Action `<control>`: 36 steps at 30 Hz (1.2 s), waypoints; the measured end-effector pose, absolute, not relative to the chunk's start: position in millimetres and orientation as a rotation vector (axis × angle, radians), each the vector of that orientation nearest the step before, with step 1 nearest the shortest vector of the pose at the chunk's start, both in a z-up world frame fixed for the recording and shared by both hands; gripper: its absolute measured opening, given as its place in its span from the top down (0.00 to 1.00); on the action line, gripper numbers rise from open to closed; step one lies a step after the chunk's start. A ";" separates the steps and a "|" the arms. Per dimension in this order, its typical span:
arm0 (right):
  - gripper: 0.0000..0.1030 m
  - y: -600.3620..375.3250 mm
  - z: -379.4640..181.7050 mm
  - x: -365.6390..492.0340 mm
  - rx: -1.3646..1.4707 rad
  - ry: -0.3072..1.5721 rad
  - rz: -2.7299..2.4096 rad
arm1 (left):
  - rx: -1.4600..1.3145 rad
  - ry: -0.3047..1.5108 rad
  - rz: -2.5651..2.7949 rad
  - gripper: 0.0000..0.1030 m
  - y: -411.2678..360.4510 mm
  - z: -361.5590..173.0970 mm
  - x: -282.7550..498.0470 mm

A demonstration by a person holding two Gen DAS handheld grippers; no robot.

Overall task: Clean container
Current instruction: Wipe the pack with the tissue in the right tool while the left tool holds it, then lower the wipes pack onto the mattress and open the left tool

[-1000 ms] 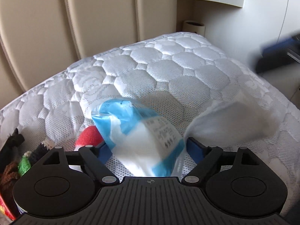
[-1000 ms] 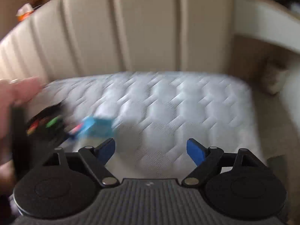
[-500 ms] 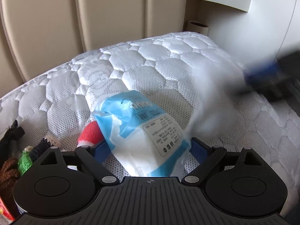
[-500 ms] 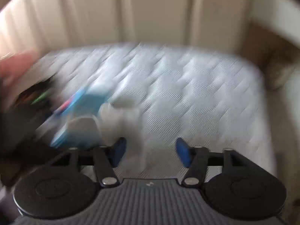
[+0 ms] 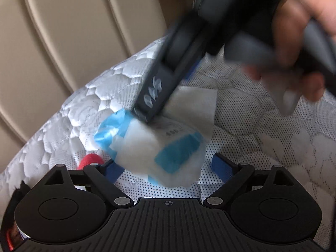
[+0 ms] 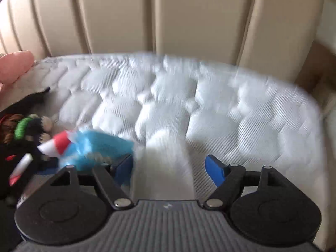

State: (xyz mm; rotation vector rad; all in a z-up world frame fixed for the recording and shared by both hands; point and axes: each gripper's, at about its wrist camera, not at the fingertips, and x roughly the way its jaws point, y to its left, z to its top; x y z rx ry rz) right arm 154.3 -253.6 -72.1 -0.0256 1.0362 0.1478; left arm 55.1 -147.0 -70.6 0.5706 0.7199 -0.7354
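A blue and white plastic wipe packet [image 5: 159, 147] lies on the quilted white mattress [image 5: 262, 130], between the open fingers of my left gripper [image 5: 168, 167]. A white wipe sheet [image 5: 195, 107] lies over its far side. My right gripper, seen in the left wrist view [image 5: 189, 71], comes in from the upper right, held by a hand, right above the sheet. In the right wrist view the right gripper [image 6: 170, 166] is open with a blurred white sheet [image 6: 163, 159] between its fingers; whether it grips it I cannot tell. The packet [image 6: 94, 149] is at its left.
Small stuffed toys, red, green, brown and black [image 6: 27, 130], lie on the mattress at the left; a red one [image 5: 90, 160] shows behind my left finger. A beige padded headboard [image 6: 168, 16] stands behind the mattress. A hand [image 5: 300, 31] holds the right gripper.
My right gripper swept from the far right in over the packet. The white sheet moved with it, from the right of the packet onto its far side. The left gripper stayed around the packet.
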 end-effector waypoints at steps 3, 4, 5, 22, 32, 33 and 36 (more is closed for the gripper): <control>0.76 -263.3 -73.8 146.2 -0.038 0.998 0.132 | 0.533 0.718 -0.731 0.08 -146.8 -71.3 60.4; 0.94 -268.8 -65.2 144.7 -0.005 0.982 0.121 | 0.536 0.699 -0.727 0.08 -148.4 -70.5 59.8; 0.93 -276.2 -54.8 142.9 0.057 0.958 0.108 | 0.539 0.679 -0.724 0.08 -150.0 -69.7 59.0; 0.92 -279.4 -14.2 106.5 0.197 0.944 0.130 | 0.616 0.571 -0.822 0.07 -152.9 -58.1 26.8; 0.92 -340.6 -8.0 86.0 0.268 0.884 -0.080 | 0.570 0.649 -0.624 0.02 -103.1 -2.6 17.2; 0.92 -337.5 -3.5 85.3 0.299 0.863 -0.041 | 0.539 0.664 -0.579 0.02 -91.1 2.0 18.6; 0.92 -320.4 3.2 83.1 0.384 0.846 0.121 | 0.388 0.739 -0.514 0.02 -59.2 5.9 32.0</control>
